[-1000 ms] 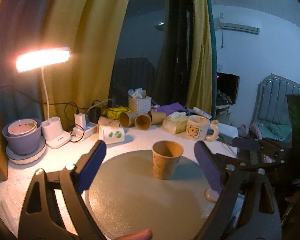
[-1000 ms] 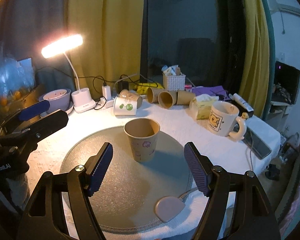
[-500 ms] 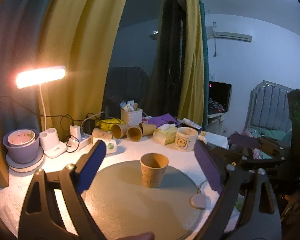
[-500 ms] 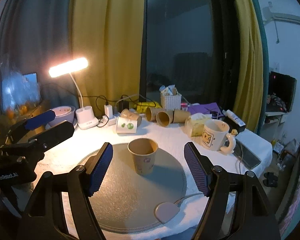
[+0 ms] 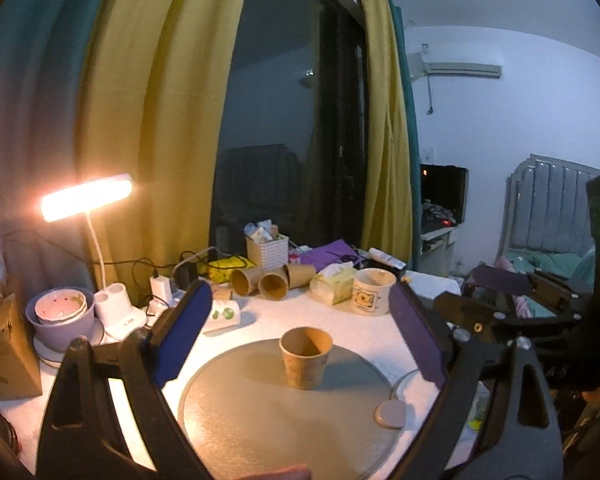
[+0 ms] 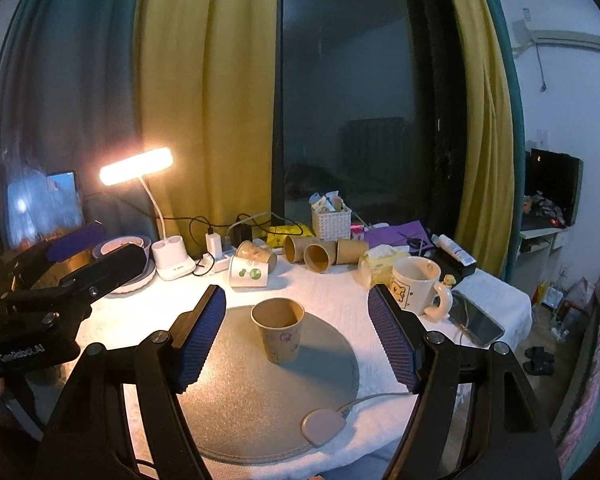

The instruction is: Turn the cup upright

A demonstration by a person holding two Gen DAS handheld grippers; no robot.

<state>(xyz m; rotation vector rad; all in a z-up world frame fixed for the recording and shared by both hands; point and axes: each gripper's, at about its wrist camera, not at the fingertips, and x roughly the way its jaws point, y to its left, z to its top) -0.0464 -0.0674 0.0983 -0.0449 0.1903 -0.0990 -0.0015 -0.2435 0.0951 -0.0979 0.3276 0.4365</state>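
The cup [image 6: 278, 330] [image 5: 306, 358] stands upright on the round mat [image 6: 260, 392], mouth up. From the right gripper [image 6: 296, 340] it sits at 12 o'clock, apparently beyond the parted, empty jaws. The left gripper [image 5: 300, 340] likewise gapes, cup at 12 o'clock.

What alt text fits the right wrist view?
A brown paper cup stands upright, mouth up, on a round grey mat, framed between the open blue-padded fingers of the right gripper, untouched. Behind it on the white table lie several tipped paper cups, a cartoon mug and a lit desk lamp.
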